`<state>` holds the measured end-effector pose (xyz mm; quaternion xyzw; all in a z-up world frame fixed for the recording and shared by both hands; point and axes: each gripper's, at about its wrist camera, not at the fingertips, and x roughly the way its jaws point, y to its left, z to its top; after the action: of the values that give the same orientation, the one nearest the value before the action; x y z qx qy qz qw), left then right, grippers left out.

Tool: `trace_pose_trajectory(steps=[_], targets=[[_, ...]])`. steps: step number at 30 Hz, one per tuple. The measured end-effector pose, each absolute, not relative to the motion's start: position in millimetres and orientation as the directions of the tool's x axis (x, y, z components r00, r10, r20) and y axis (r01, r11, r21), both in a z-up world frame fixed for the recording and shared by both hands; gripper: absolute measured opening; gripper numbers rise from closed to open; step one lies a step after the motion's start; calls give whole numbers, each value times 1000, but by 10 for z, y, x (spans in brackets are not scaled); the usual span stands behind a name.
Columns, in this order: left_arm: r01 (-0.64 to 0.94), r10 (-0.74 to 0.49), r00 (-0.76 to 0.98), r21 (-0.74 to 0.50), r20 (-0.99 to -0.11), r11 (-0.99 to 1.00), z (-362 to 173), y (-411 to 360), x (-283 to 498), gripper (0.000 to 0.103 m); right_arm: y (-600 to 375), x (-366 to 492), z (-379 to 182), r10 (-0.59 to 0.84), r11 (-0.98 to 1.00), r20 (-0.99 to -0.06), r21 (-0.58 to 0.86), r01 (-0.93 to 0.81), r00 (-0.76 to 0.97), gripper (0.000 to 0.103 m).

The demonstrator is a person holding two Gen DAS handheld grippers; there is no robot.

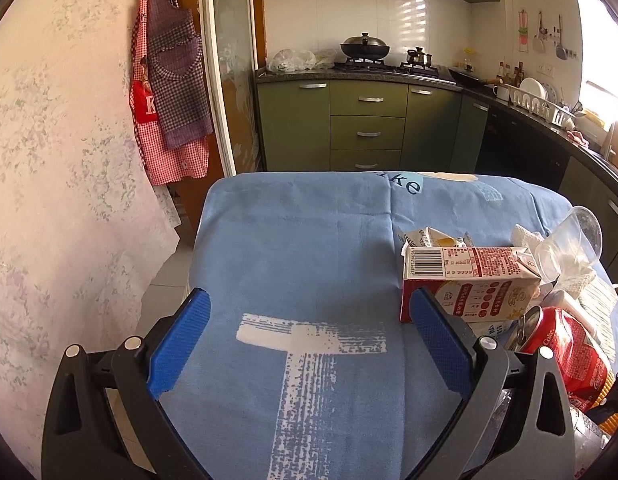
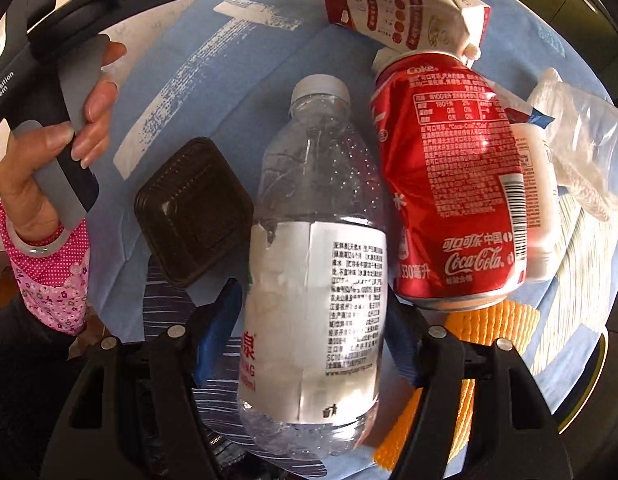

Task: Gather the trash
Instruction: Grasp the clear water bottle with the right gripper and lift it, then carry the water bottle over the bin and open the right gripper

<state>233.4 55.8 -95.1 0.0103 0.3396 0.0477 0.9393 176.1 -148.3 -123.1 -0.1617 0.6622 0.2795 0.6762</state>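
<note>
Jaws of right gripper (image 2: 313,344) straddle the clear water bottle (image 2: 315,248), pads touching its sides; left gripper (image 1: 309,336) gapes over blue cloth (image 1: 309,248).

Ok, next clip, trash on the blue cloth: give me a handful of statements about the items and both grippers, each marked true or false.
1. The clear water bottle lies between the right gripper's fingers. True.
2. The red cola can stands upright. False: it lies on its side beside the bottle.
3. The left gripper holds the milk carton. False: its jaws are open over bare blue cloth, with the carton beyond its right finger.
4. A dark square tray lies to the left of the bottle in the right wrist view. True.
5. The bottle has no cap. False: a white cap is on it.
</note>
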Motion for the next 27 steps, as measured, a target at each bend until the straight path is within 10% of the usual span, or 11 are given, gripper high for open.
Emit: trace_pose_trajectory(steps=[27], targets=[[-77, 113, 758, 84, -642, 993, -1006, 481, 2350, 98, -2448, 862, -702, 190, 832, -974, 95, -546, 120, 53]])
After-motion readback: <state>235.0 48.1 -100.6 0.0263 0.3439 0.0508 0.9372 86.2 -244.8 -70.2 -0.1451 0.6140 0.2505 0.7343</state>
